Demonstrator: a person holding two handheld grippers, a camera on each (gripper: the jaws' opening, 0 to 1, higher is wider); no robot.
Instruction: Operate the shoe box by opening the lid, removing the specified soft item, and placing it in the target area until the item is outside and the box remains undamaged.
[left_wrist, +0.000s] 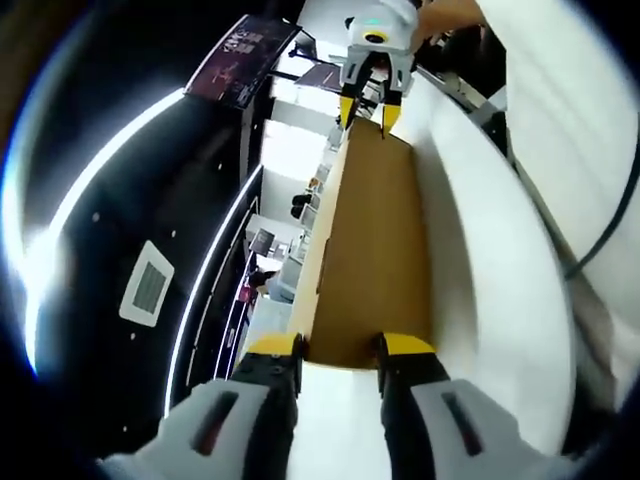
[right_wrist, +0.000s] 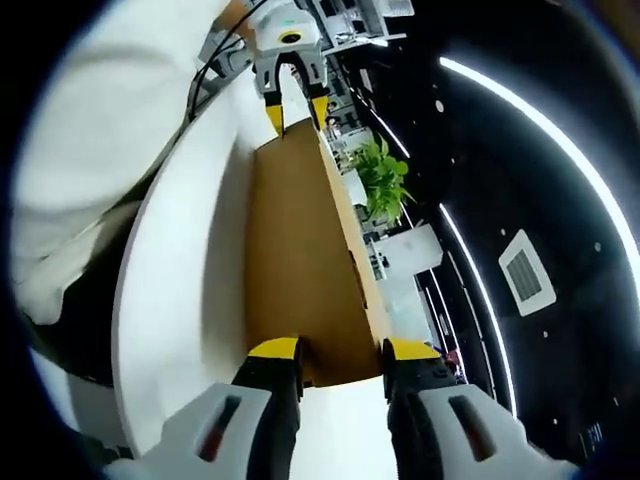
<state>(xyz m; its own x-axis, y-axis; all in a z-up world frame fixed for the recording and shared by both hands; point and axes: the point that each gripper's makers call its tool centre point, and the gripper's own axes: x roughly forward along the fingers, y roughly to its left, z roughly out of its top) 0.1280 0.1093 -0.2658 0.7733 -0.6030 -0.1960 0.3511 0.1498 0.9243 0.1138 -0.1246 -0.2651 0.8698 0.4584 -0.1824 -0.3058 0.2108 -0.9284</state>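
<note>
Left claw (left_wrist: 340, 352) and right claw (right_wrist: 340, 355) facing each other from opposite ends, each clamping yellow tips on cardboard edge; both views rolled sideways

Shoe box (left_wrist: 372, 250): plain brown cardboard, matt, smooth, unprinted on the face in view; the same dull kraft finish shows in the right gripper view (right_wrist: 295, 270). Table (left_wrist: 480, 290): white, smooth, low sheen. Left gripper (left_wrist: 341, 352): jaws tipped yellow, plastic-looking over black, housings pale grey, smooth, moulded. Right gripper (right_wrist: 341, 354): same finish. Ceiling (left_wrist: 130, 200): dark, glossy, with a perforated vent grille (left_wrist: 147, 284). Plant (right_wrist: 383, 178): green leaves, slightly shiny.
</note>
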